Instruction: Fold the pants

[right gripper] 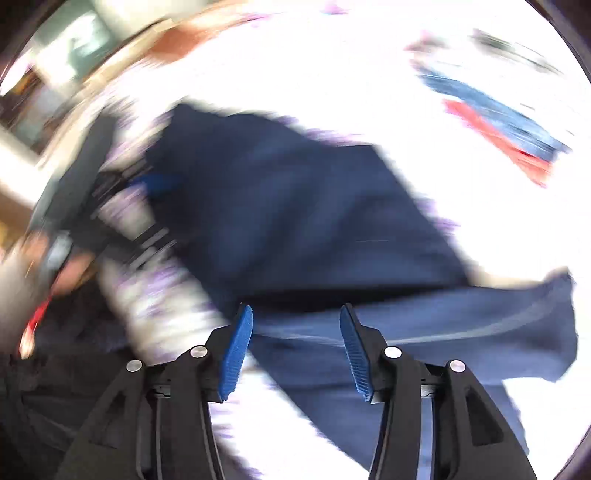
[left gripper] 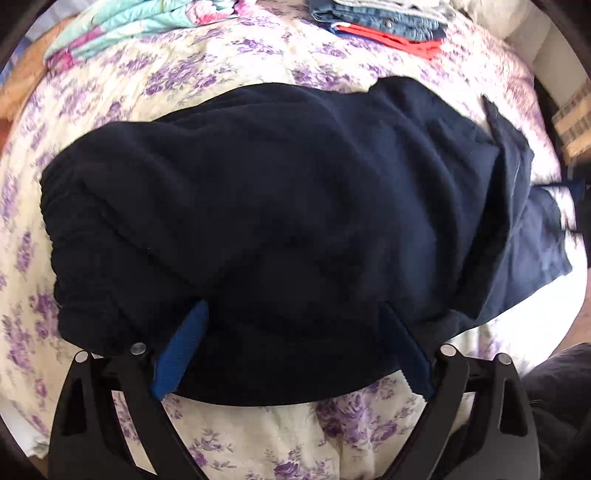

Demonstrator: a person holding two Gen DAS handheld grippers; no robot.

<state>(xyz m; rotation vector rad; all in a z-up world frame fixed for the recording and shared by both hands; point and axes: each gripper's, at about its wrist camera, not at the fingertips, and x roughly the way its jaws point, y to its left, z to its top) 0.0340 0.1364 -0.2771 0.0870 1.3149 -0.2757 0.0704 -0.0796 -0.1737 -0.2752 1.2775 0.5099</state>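
We see the dark navy pants [left gripper: 288,206] lying bunched across a bedspread [left gripper: 258,435] printed with purple flowers, and our left gripper [left gripper: 291,314] hangs over their near edge with its blue pads [left gripper: 181,354] spread wide, nothing pinched between them. At the far side of the bed sit a folded stack of jeans [left gripper: 384,18] on something red and a folded floral blanket [left gripper: 122,26]. The right wrist view is badly smeared, yet we can make out our right gripper [right gripper: 295,314] partly spread above a loose pant leg [right gripper: 461,332], its pads clear of the cloth.
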